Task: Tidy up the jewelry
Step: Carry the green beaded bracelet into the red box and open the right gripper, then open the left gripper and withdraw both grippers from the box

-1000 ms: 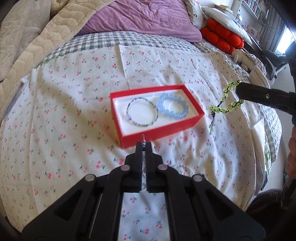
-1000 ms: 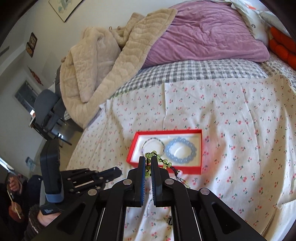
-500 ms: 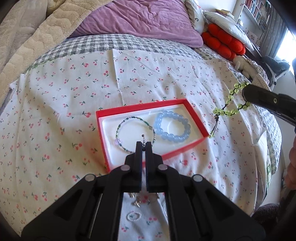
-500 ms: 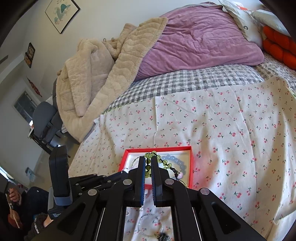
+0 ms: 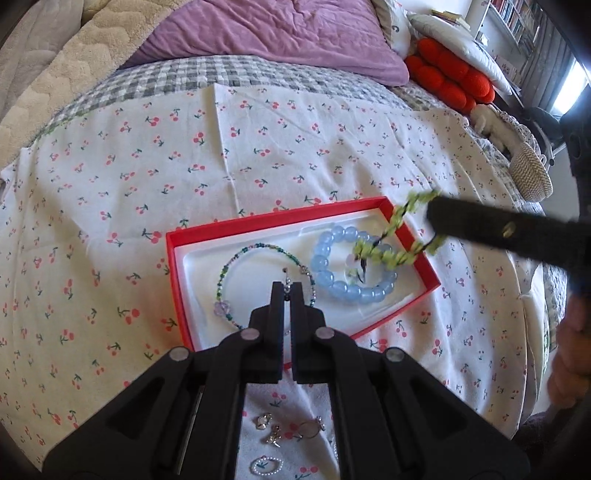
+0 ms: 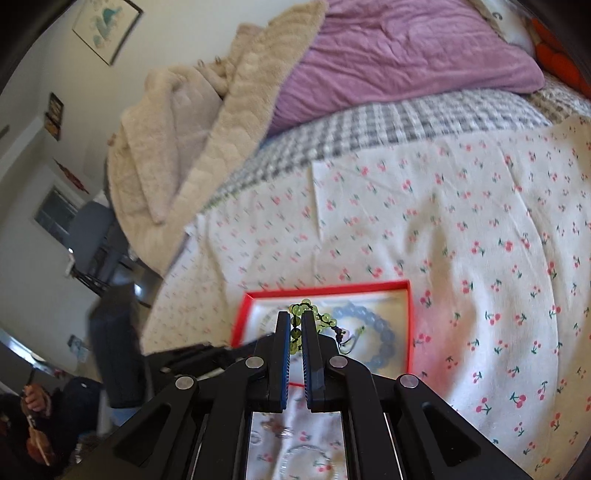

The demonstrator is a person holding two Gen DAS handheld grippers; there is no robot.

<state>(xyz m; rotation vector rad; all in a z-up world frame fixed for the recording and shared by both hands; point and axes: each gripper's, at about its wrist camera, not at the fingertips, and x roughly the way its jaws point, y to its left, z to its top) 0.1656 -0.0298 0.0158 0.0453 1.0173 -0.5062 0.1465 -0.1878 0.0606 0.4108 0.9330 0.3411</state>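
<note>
A red box (image 5: 177, 280) with a white insert lies on the cherry-print sheet. It holds a thin green beaded bracelet (image 5: 236, 258) and a blue bead bracelet (image 5: 332, 288). My left gripper (image 5: 287, 288) is shut on a small earring (image 5: 286, 272) above the box's near side. My right gripper (image 6: 295, 321) is shut on a green bead bracelet (image 6: 314, 314), which hangs over the blue bracelet. The right gripper also shows in the left wrist view (image 5: 432, 218), with the green bracelet (image 5: 388, 254) dangling over the box's right end.
Small silver earrings (image 5: 271, 430) and a pearl ring (image 5: 264, 465) lie on the sheet below my left gripper. A purple duvet (image 5: 266, 29), beige blanket (image 6: 192, 122) and red cushion (image 5: 450, 81) lie further back. The bed edge is at the right.
Both grippers have moved forward toward the box. The green bracelet has swung from beside the box to over its right end. The earring now hangs above the box.
</note>
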